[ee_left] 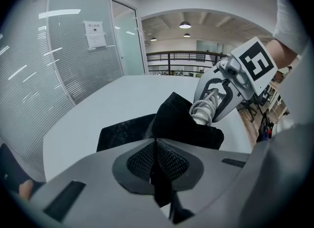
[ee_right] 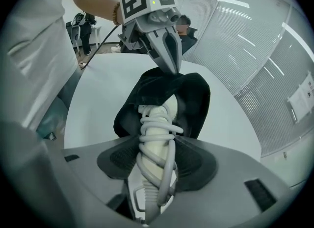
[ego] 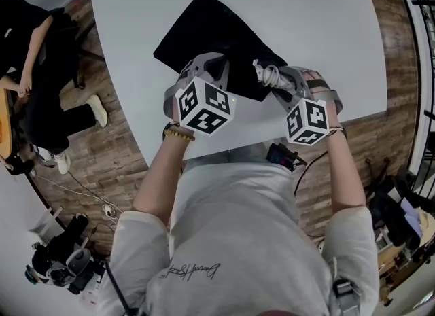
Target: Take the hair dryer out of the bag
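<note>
The left gripper (ee_left: 156, 146) is pressed together on a fold of the bag (ego: 204, 29), a soft, matte black cloth pouch. The pouch lies flat on the smooth white worktop (ego: 306, 9) beyond both grippers, with its near edge lifted. Just beside it, the right gripper (ee_right: 157, 146) pinches the hair dryer (ee_right: 164, 112) by its pale cream handle. The handle is bound round with loops of a smooth greyish cord (ee_right: 156, 136) that ends in a ribbed sleeve. Ahead of the right gripper's jaws the dryer's far end is sunk in the bag's dark mouth, and the cloth hides the rest of it. Past the left gripper, off the worktop's rounded edge, a person (ego: 41, 70) in dark clothes sits over a wood-plank floor (ego: 102, 158). A glass partition (ee_left: 73, 65) with fine horizontal blinds stands beyond the worktop.
</note>
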`<control>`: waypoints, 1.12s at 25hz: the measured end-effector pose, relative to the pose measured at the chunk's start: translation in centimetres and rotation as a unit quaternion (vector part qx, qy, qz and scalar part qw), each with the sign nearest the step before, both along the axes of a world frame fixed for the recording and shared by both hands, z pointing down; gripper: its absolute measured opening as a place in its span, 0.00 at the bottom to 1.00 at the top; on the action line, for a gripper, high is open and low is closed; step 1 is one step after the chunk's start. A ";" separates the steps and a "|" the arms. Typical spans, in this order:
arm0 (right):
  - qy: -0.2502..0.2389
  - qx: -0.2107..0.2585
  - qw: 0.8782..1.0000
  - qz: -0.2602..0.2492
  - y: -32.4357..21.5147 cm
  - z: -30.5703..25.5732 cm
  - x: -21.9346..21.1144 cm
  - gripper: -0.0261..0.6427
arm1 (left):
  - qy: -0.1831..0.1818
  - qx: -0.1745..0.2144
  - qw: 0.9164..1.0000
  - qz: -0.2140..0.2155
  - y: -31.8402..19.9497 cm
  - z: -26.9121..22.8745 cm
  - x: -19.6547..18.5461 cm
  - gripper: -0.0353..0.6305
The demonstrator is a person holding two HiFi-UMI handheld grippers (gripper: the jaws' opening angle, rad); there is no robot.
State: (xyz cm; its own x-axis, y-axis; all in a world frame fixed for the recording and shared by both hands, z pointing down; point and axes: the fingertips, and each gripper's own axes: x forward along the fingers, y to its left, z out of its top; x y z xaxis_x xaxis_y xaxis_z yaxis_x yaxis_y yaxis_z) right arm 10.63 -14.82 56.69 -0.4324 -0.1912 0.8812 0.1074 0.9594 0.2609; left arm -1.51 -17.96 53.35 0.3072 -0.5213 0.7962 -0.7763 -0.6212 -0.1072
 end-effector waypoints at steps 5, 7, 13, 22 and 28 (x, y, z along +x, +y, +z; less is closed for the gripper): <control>-0.003 0.003 1.000 0.009 0.5 -0.8 1.1 0.38 | 0.000 0.001 1.000 0.002 0.0 -0.2 -0.1 0.08; 0.001 0.003 1.000 0.014 0.7 -1.0 1.7 0.38 | -0.002 0.002 1.000 0.003 0.0 -0.2 -0.1 0.08; -0.016 0.003 0.999 0.030 1.2 -2.3 3.0 0.38 | -0.004 0.003 1.000 -0.005 -0.3 -0.1 -0.7 0.08; -0.026 -0.011 0.999 0.035 2.7 -3.6 4.0 0.38 | -0.011 0.007 1.000 -0.018 -0.6 -0.5 -2.0 0.08; -0.039 -0.014 0.999 0.035 2.9 -3.9 3.9 0.38 | -0.022 0.007 0.999 -0.026 -0.6 -0.2 -3.2 0.08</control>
State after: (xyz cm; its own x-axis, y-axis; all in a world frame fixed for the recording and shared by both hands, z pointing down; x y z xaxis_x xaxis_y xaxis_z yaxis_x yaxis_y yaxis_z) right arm 14.51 -11.90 52.78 -0.4855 -0.2001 0.8510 0.0199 0.9707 0.2396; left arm -4.68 -18.53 53.10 0.2443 -0.5467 0.8009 -0.8020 -0.5782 -0.1500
